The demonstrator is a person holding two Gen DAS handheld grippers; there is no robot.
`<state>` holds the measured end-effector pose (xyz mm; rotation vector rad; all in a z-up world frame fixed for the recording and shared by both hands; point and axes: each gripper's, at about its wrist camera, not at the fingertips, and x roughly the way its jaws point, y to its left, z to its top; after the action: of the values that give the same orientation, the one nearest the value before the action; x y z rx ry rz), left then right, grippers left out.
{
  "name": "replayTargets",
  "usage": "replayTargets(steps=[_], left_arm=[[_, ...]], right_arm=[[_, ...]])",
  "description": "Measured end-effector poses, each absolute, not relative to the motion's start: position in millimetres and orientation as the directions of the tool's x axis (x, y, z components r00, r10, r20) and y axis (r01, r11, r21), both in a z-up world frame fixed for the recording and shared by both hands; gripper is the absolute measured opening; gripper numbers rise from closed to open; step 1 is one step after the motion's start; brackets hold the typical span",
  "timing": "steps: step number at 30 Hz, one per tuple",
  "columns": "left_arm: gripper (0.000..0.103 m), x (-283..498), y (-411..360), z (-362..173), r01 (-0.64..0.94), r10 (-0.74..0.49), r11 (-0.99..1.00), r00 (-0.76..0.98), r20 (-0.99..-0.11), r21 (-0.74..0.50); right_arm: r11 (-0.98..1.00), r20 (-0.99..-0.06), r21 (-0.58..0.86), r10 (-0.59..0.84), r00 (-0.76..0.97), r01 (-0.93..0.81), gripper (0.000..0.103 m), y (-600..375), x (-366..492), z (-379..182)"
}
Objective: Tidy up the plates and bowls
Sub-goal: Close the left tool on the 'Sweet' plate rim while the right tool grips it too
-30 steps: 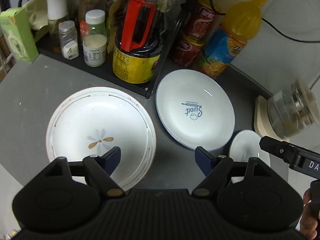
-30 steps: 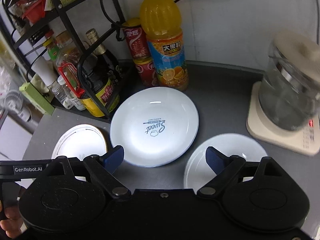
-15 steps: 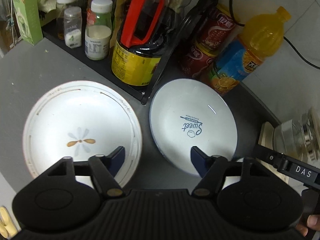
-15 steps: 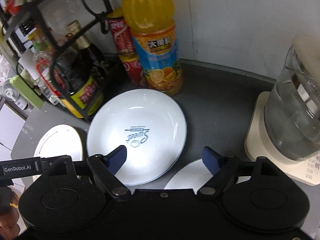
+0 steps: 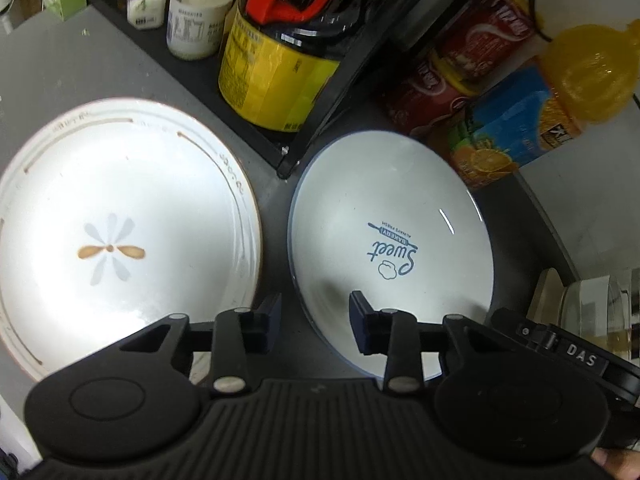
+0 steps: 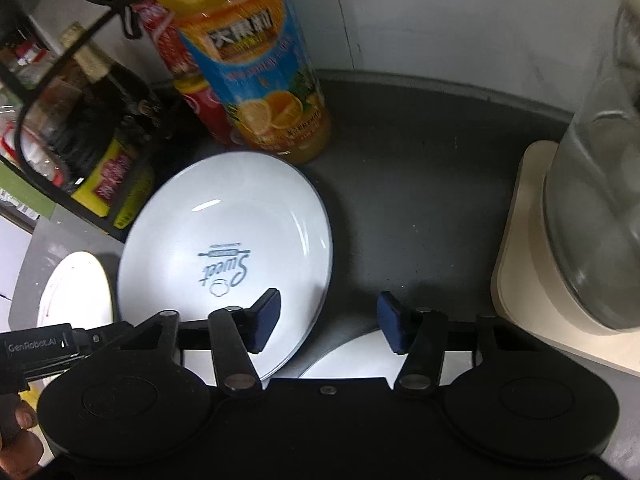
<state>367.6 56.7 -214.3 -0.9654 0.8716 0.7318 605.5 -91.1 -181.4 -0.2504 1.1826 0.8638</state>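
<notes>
So the left gripper (image 5: pixel 314 322) is hanging low over the near-left rim of the blue-rimmed "Sweet" plate (image 5: pixel 396 216), jaws partly open with a moderate gap and nothing between them; one finger sits outside the rim over the counter (image 5: pixel 72 60), the other over the plate's inner surface, so it looks lined up to pinch that edge. The right gripper (image 6: pixel 328 322) is also empty, its jaws spread wider; its left finger hangs over the same plate's near-right edge (image 6: pixel 224 240), its right finger over dark counter, and a third white dish (image 6: pixel 344 360) peeks out just below it.

Where stuff is: the flower plate (image 5: pixel 120 232) lies flat just beside the "Sweet" plate, close but I can't tell if the rims touch; the "Sweet" plate's far edge sits right up against the orange juice bottle (image 6: pixel 256 60), the red cans (image 5: pixel 460 80) and the foot of the black rack (image 5: pixel 320 120); the glass kettle (image 6: pixel 592 200) is off to the right on its base.

My guess is the step is grabbing the "Sweet" plate to stack it. Tips: get the rim fully between the pads before squeezing, glazed ceramic is slippery; lift the near edge first and pull toward you, away from the bottle and rack; don't let both grippers fight over one plate; set it down centered, gently.
</notes>
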Motion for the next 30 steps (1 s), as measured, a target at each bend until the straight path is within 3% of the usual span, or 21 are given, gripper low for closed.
replayTargets(steps=[8,16,30], left_arm=[[0.027,378,57,-233,-0.854,0.133,0.36,0.446,-0.885,-0.376],[0.019,383,62,-246,-0.872,0.146,0.321,0.431,-0.89,-0.37],[0.016,390,72,-252,-0.871,0.178,0.311,0.446,-0.877,-0.38]], right_arm=[[0.668,-0.899,0.264,0.431,0.074,-0.696,0.035,-82,614,-203],[0.67,-0.901,0.276,0.43,0.057,-0.689,0.032,-71,615,-212],[0.657,-0.893,0.307,0.449,0.029,-0.688,0.02,-58,616,-225]])
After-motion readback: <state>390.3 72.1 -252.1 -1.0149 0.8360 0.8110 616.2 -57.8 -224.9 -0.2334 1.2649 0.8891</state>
